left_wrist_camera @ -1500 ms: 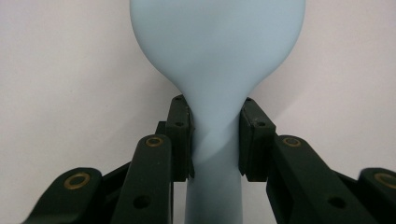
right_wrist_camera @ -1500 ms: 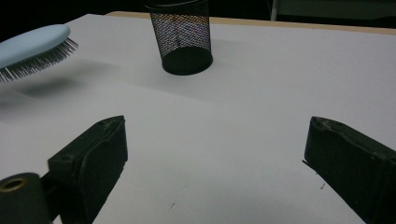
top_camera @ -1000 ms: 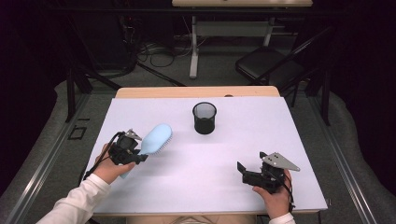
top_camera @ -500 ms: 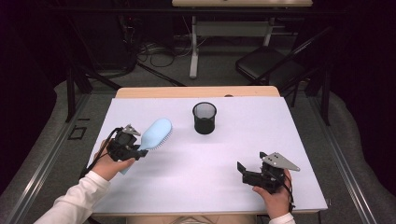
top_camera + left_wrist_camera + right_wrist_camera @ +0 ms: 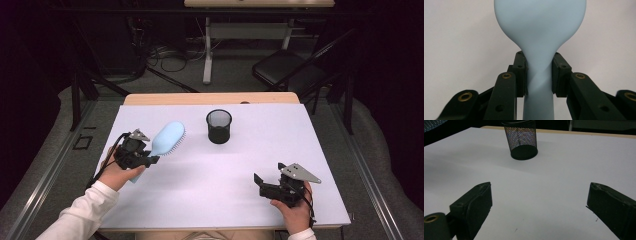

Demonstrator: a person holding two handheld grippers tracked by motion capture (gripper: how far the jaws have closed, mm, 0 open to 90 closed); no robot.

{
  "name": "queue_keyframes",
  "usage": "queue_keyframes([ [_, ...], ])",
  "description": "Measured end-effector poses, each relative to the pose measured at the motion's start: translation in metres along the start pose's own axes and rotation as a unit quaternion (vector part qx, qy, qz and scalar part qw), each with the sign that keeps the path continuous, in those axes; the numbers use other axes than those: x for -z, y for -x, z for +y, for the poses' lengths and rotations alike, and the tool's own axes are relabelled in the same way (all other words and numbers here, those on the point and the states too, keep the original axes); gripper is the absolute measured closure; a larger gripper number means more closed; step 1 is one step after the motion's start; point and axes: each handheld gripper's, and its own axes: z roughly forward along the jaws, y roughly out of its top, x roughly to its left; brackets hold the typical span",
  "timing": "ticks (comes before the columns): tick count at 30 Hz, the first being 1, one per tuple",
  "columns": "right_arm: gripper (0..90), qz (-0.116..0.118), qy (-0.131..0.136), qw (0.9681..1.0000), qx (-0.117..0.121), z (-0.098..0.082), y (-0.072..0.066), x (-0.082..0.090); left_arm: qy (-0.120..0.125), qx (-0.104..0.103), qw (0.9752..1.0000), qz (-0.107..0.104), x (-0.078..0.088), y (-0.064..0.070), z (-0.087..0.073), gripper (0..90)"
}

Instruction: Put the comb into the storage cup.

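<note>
A light blue hairbrush [image 5: 167, 137] is lifted off the white table at the left, its head tilted up toward the far right with bristles facing right. My left gripper [image 5: 148, 159] is shut on its handle; in the left gripper view the hairbrush [image 5: 539, 30] neck sits squeezed between both pads [image 5: 521, 72]. A black mesh cup [image 5: 219, 126] stands upright at the table's middle back; in the right gripper view this mesh cup [image 5: 521, 138] is ahead. My right gripper [image 5: 259, 182] rests near the front right, open and holding nothing, as the right gripper [image 5: 539, 205] view confirms.
The white table [image 5: 230, 170] has a wooden far edge. Behind it stand a dark chair [image 5: 290, 70], desk legs and cables on the floor. A black frame post [image 5: 75, 95] rises at the left.
The left gripper has raised and tilted the hairbrush so its head points more upward and its bristles show. The right gripper has stayed still.
</note>
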Motion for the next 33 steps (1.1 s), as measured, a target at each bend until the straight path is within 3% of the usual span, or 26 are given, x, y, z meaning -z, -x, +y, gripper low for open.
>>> queue_keyframes([
  [33,5.8,0.000,-0.003,1.0000,-0.005,0.000,0.001,0.000,0.058,0.003,0.9983,0.010,0.013,0.003,0.025,69.7],
])
